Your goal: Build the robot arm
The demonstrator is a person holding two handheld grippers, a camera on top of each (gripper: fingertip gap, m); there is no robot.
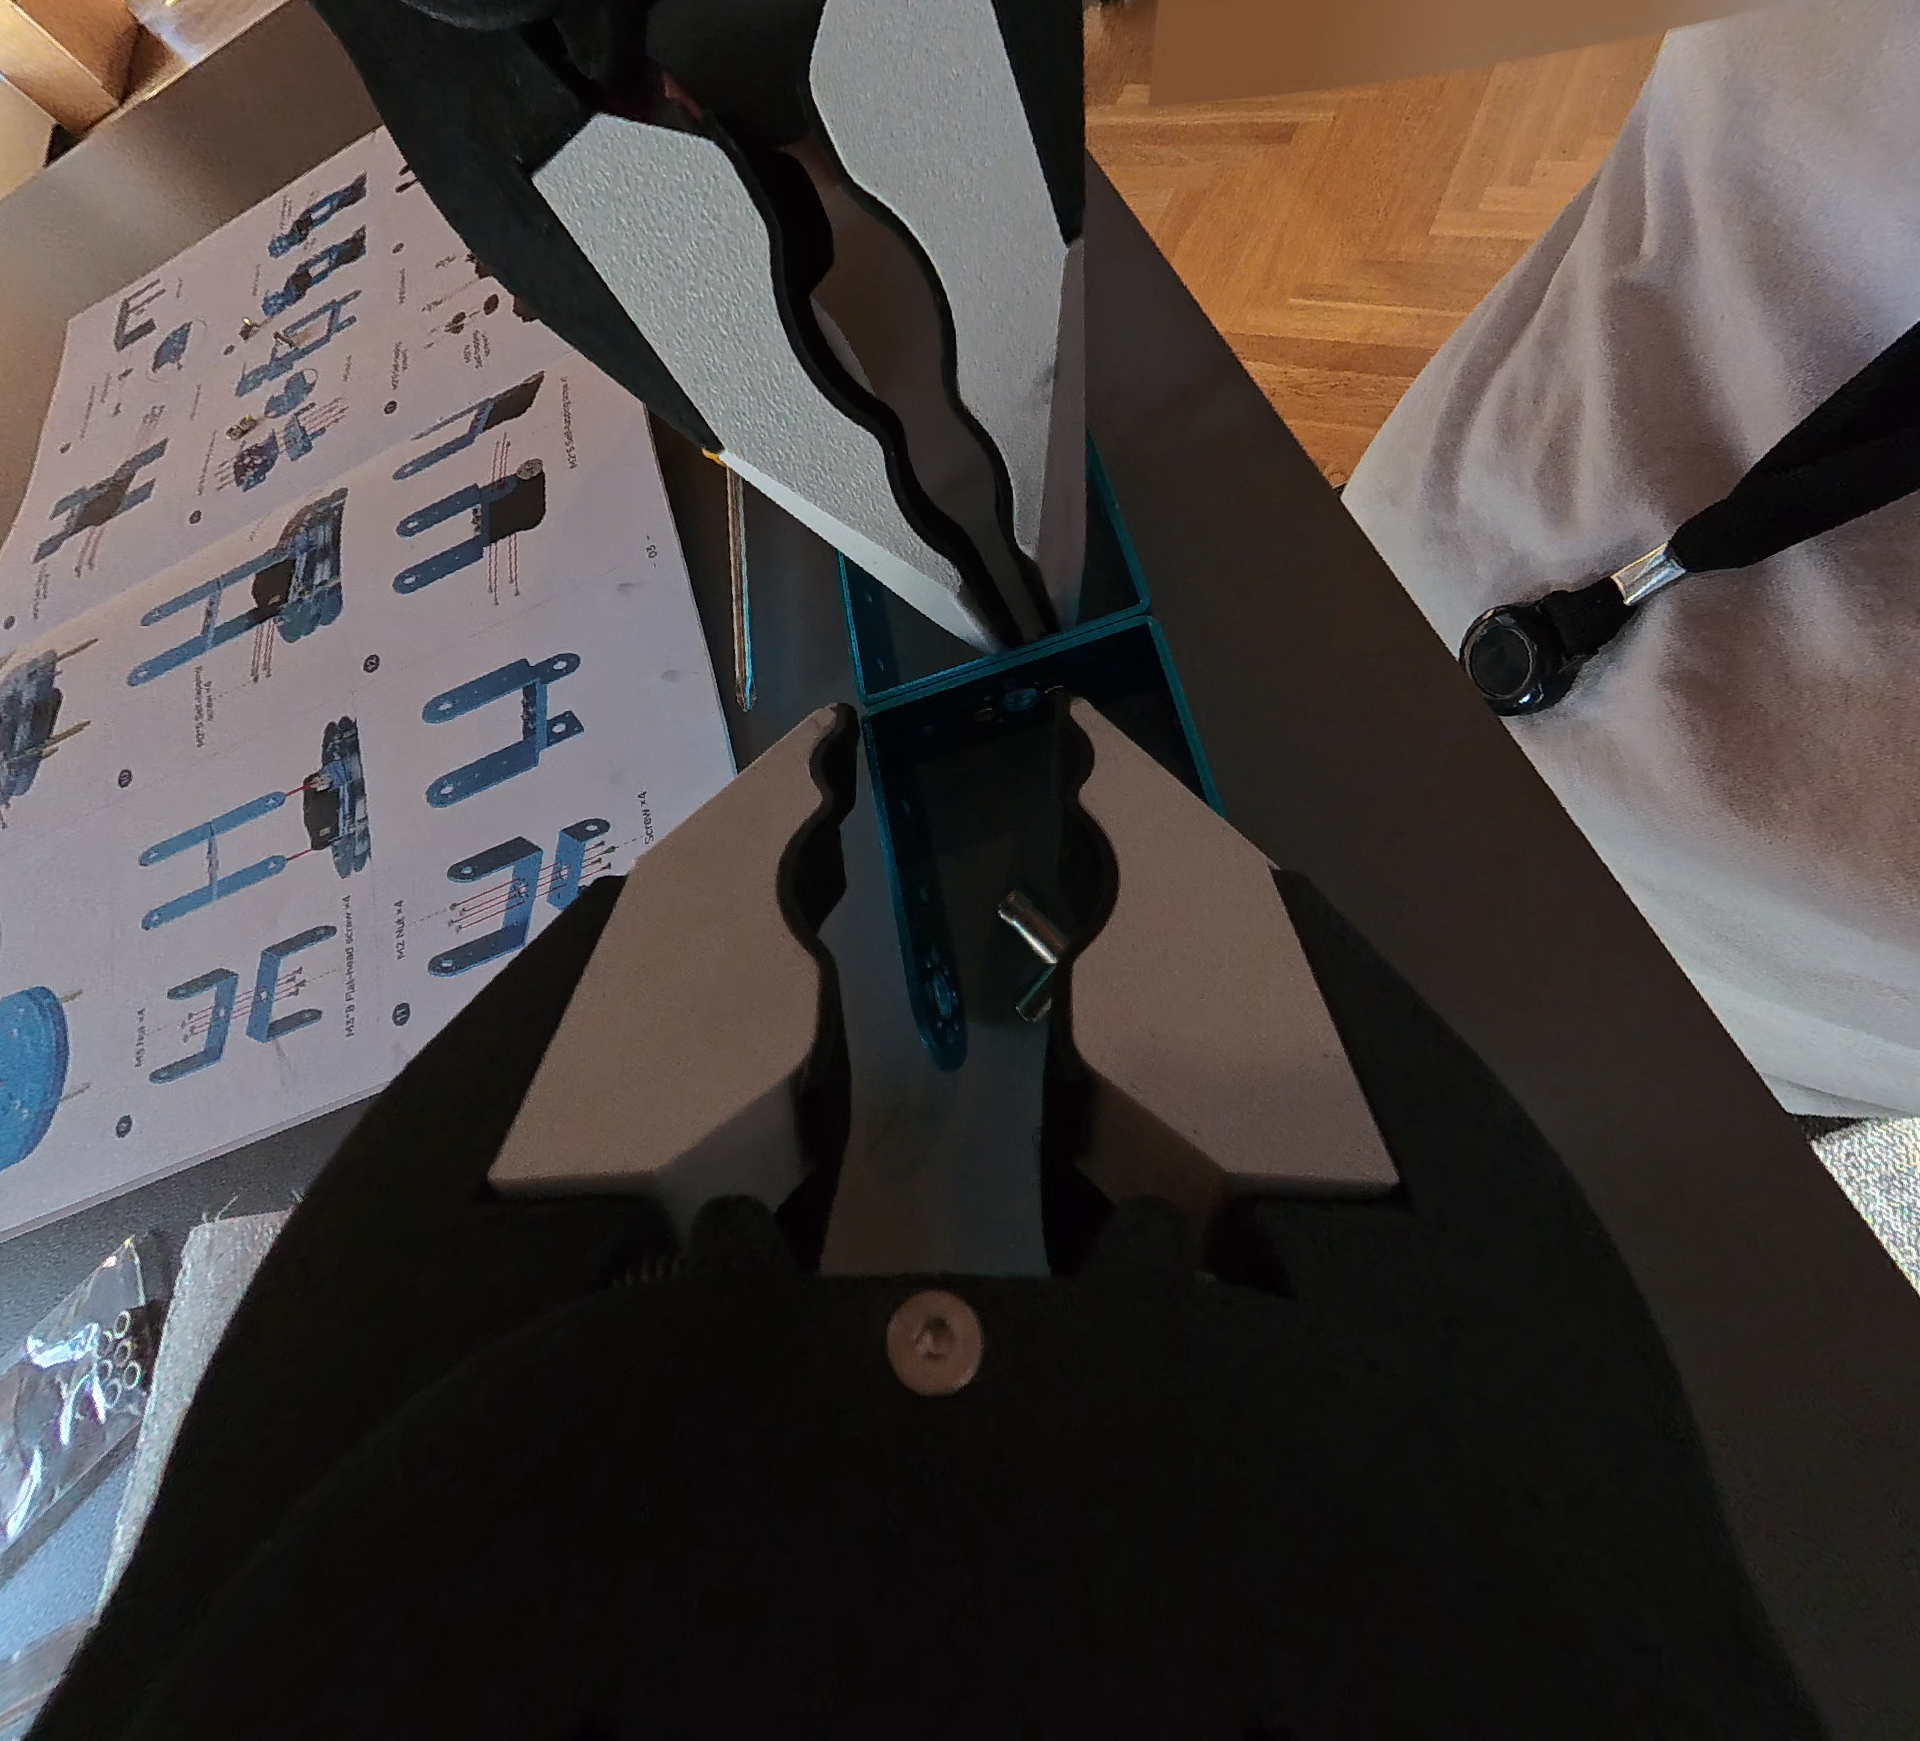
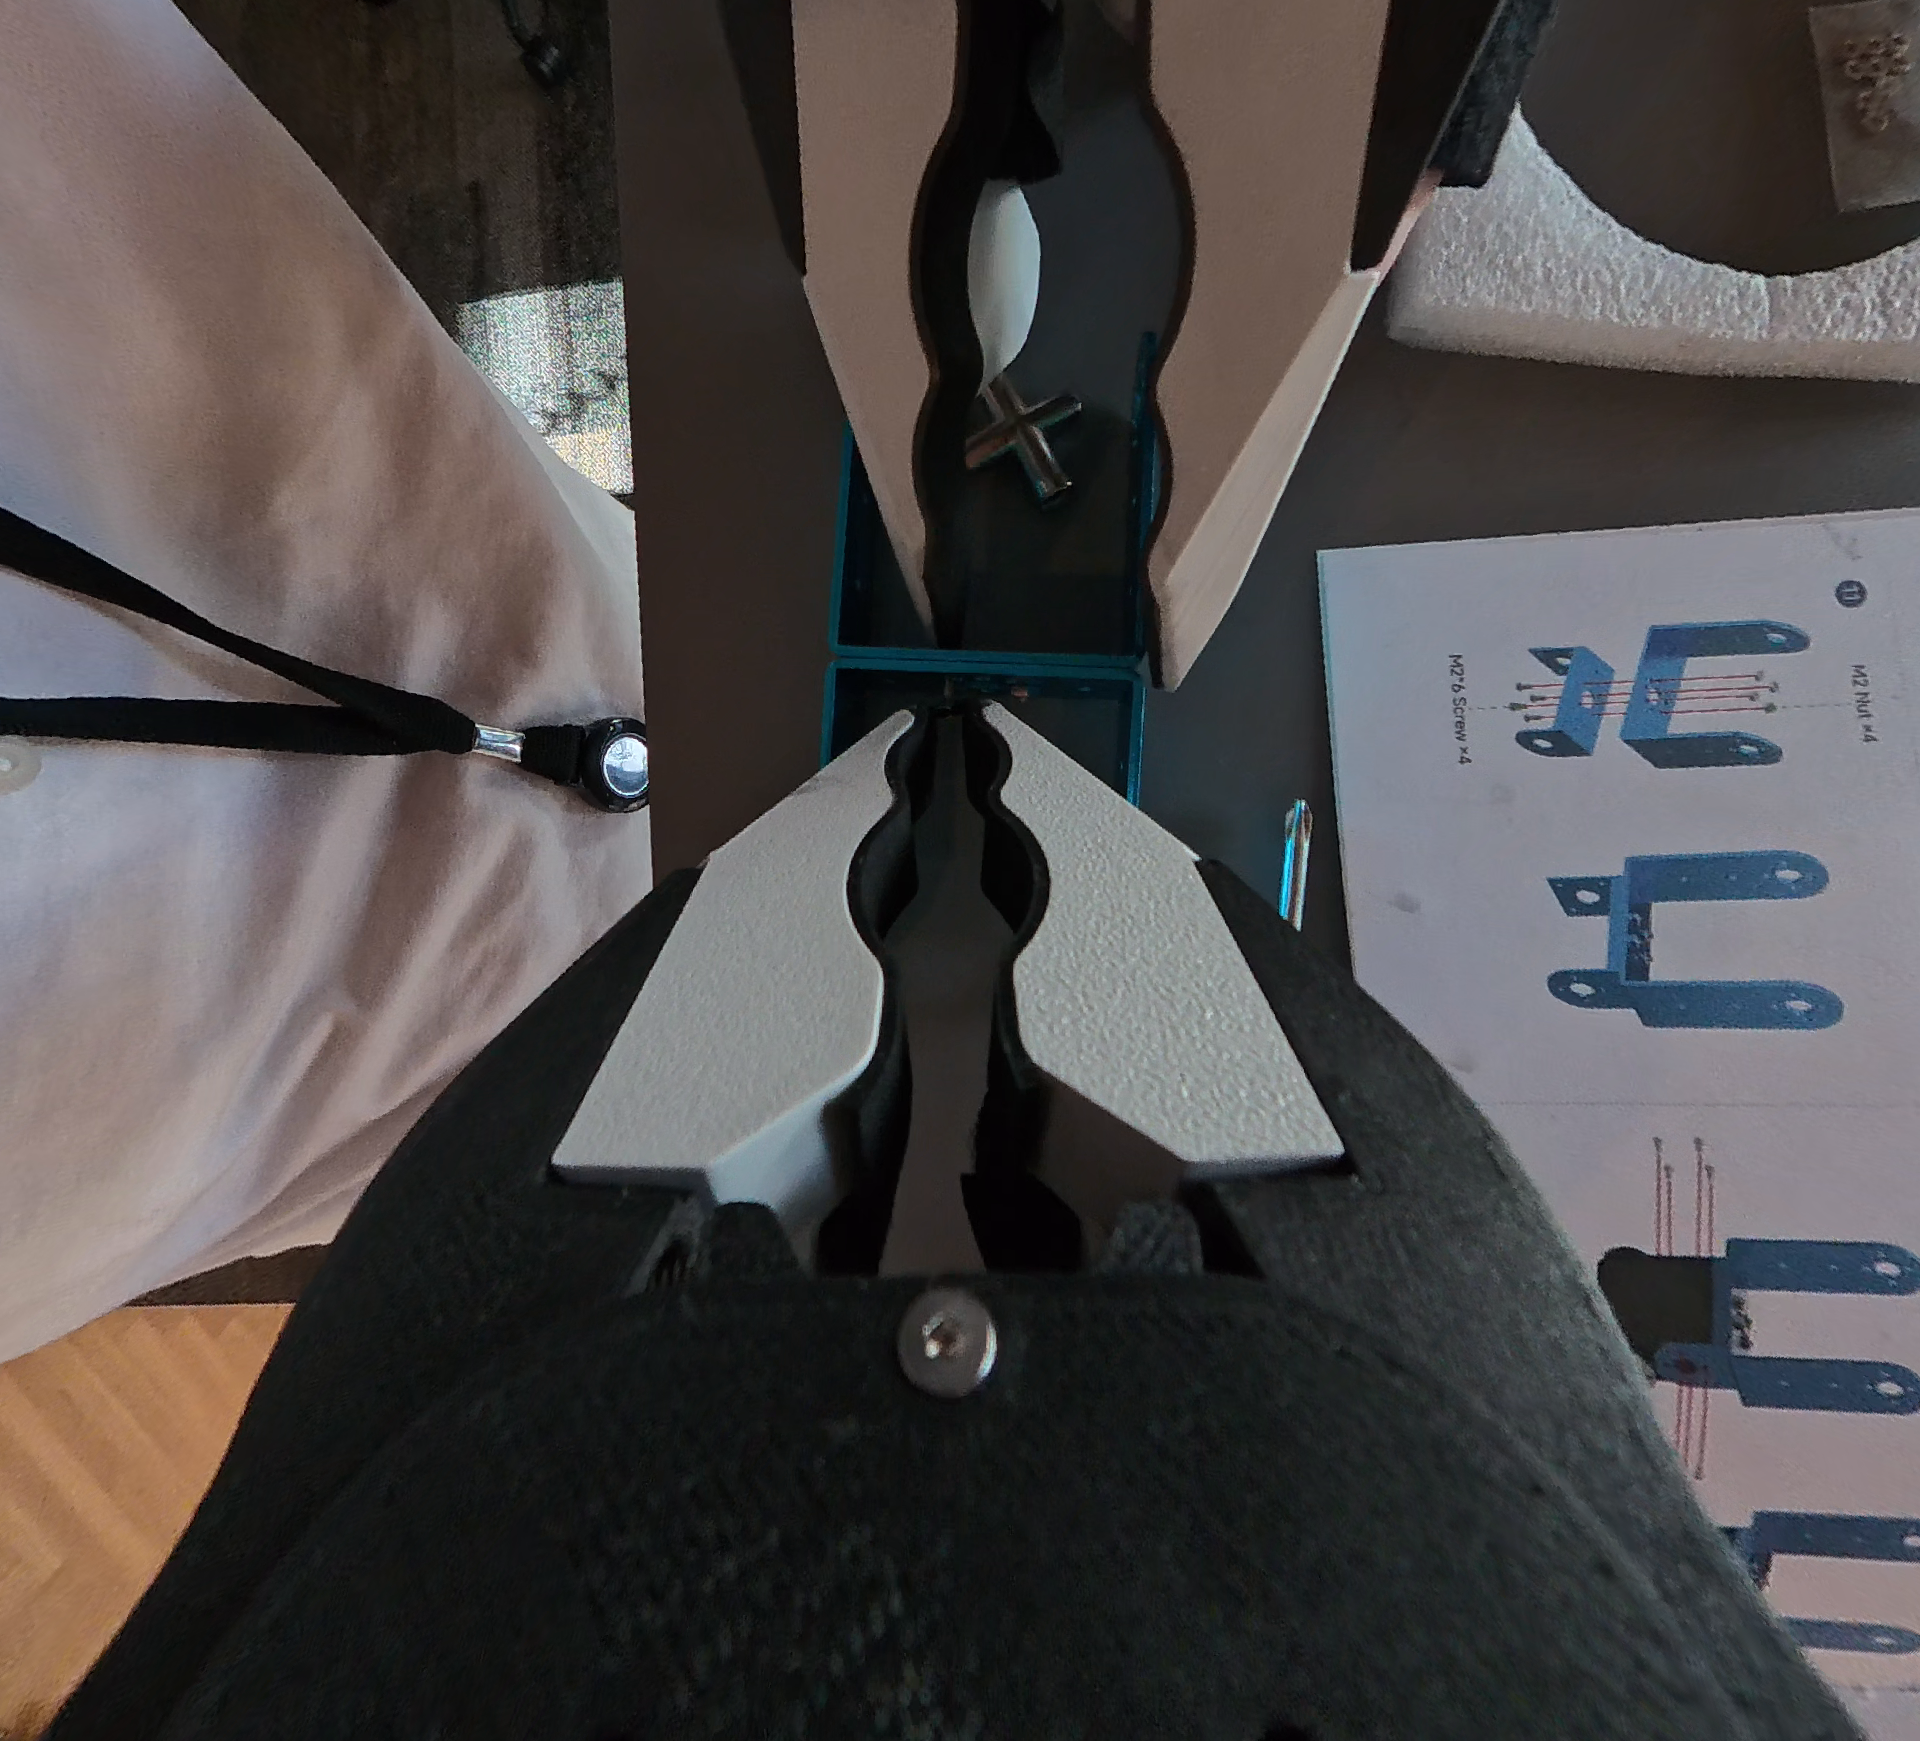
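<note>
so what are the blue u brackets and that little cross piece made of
The blue u brackets look like thin sheet metal with a satin teal finish, perhaps anodised: crisp bends, punched holes. The cross piece looks like bare polished steel: bright, mirror-like glints on its arms. Both tools, left and right, reach the brackets' joined walls.

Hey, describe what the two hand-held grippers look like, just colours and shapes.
Both look alike. The left hand-held gripper has a black, rough-textured body with a silver screw in the middle, and two pale grey wedge-shaped fingers edged with wavy black pads. The right hand-held gripper has the same build. No cables show.
</note>
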